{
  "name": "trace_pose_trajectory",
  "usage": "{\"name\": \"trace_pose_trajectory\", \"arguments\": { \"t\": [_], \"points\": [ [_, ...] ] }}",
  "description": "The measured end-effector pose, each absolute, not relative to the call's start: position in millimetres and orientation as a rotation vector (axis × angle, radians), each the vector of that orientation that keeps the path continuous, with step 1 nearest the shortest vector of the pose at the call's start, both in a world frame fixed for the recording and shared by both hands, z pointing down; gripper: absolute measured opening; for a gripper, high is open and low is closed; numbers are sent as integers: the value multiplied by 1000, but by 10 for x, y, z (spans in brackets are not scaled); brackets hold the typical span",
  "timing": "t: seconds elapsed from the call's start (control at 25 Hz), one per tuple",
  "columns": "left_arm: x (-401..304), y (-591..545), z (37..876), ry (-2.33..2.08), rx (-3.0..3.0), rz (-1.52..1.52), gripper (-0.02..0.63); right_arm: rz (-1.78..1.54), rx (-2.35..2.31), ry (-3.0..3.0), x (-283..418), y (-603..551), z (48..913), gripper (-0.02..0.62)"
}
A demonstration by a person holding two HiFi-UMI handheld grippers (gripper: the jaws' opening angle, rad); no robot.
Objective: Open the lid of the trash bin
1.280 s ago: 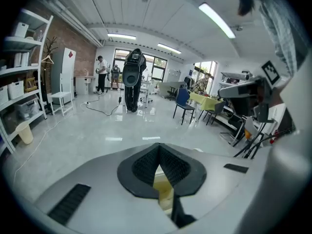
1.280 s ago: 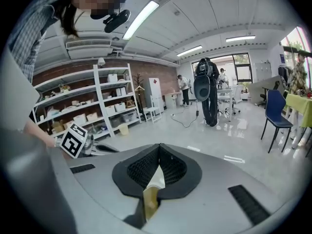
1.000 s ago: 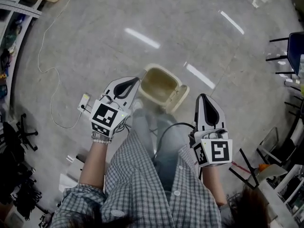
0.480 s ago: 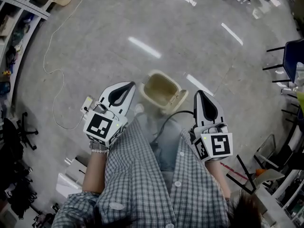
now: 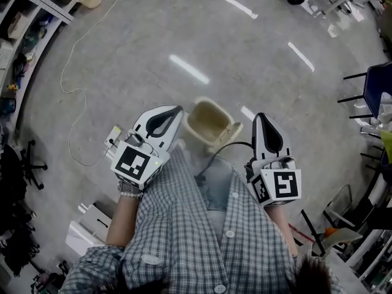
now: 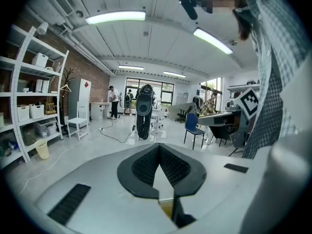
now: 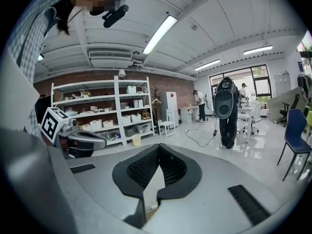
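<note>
The trash bin (image 5: 208, 120) sits just ahead, between the left gripper (image 5: 174, 112) and right gripper (image 5: 262, 120), its lid (image 5: 231, 133) seemingly already flipped open, so little remains; both grippers are closed and empty.

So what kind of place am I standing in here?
Probably a lab or workshop: open shelving stacked with storage boxes, a blue chair, and a loose cable on the polished floor.

Setting: an indoor lab-workshop hall. Indicators — white open shelving (image 7: 112, 112) loaded with storage boxes against a brick wall (image 7: 97, 80), ceiling tube lights (image 6: 115, 17), a polished grey floor (image 5: 135, 35), work desks (image 6: 220, 117), a blue chair (image 6: 193, 126), and tall black freestanding equipment (image 6: 144, 112).
</note>
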State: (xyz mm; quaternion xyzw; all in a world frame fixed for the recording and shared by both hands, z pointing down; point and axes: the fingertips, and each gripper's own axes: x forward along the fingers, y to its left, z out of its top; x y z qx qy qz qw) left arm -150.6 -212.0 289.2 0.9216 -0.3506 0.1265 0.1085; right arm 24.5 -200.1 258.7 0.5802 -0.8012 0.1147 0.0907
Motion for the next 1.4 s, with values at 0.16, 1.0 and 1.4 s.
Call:
{"name": "trace_pose_trajectory", "arguments": {
  "t": [0.16,1.0,1.4],
  "points": [
    [-1479,-2095,2855,-1034,2715,362,5,328,1718,-2390,233,-2012,2558,17],
    [-1519,-2025,2825,-1036,2702,342,5,335,1685,-2407,183,-1970,2578,17],
    [-1517,-2015,2782,-1034,2718,329,5,328,1671,-2415,142,-1962,2580,17]
  ]
}}
